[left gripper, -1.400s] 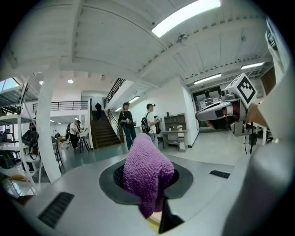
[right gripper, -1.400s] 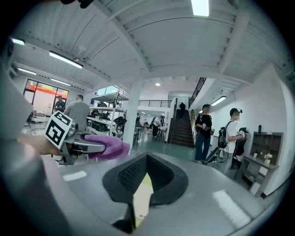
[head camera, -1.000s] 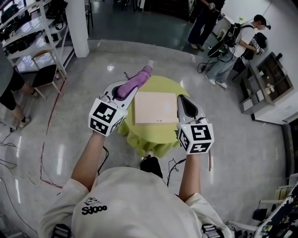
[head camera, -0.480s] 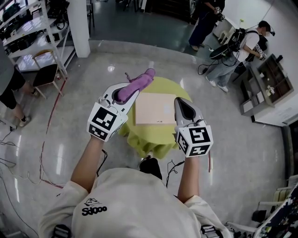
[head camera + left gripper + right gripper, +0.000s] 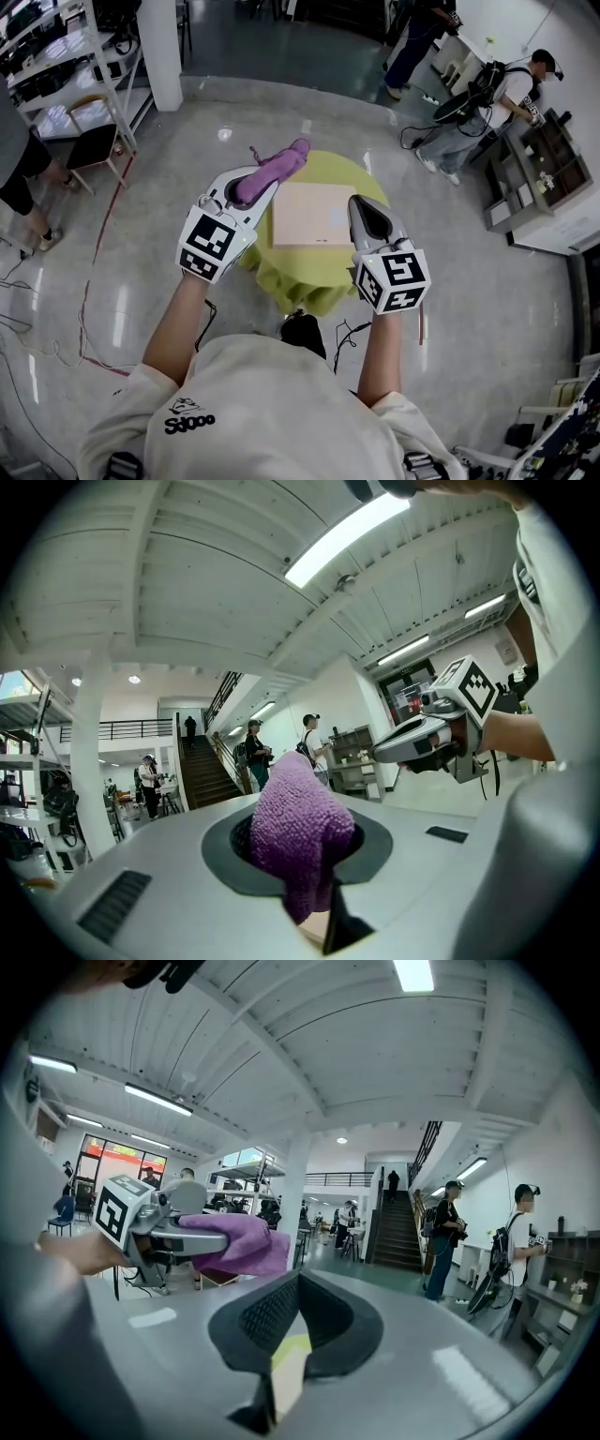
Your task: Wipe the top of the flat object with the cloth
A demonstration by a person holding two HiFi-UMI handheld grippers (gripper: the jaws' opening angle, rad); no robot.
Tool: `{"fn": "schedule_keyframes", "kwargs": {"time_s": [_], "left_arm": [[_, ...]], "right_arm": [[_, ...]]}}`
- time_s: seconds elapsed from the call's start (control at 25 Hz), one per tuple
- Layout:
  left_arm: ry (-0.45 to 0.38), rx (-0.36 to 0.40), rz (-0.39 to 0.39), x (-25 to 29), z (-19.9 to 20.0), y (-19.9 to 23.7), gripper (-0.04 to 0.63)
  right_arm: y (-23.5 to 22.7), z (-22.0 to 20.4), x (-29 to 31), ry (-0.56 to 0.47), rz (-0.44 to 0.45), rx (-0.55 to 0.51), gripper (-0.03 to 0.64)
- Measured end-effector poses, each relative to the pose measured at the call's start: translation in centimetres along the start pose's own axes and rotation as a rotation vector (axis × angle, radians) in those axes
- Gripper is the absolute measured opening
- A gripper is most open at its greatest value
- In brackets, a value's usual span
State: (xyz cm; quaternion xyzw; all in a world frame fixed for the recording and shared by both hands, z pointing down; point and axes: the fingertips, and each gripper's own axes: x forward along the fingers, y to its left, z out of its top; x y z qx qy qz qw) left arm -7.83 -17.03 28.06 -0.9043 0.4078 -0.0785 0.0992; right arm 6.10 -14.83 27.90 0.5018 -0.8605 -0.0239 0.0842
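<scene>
A purple terry cloth [image 5: 278, 163] is clamped in the left gripper [image 5: 268, 185], at the left side of a round table draped in yellow-green fabric [image 5: 309, 281]. A pale beige flat rectangular board [image 5: 309, 216] lies on the table. The right gripper [image 5: 360, 206], its jaws seemingly pressed together on nothing, is held beside the board's right edge.

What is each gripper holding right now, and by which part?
The left gripper holds the purple cloth by one bunched end; the rest sticks out past the tips. The right gripper holds nothing.
</scene>
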Motion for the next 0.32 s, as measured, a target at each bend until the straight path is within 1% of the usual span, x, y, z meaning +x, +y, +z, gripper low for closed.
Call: {"fn": "schedule_keyframes", "kwargs": {"time_s": [0.32], "left_arm": [[-0.006,-0.009,-0.001,0.36,0.46,-0.26,0.067]], "right_arm": [[-0.16,-0.09,0.11,0.005,0.0,-0.003,0.009]]}}
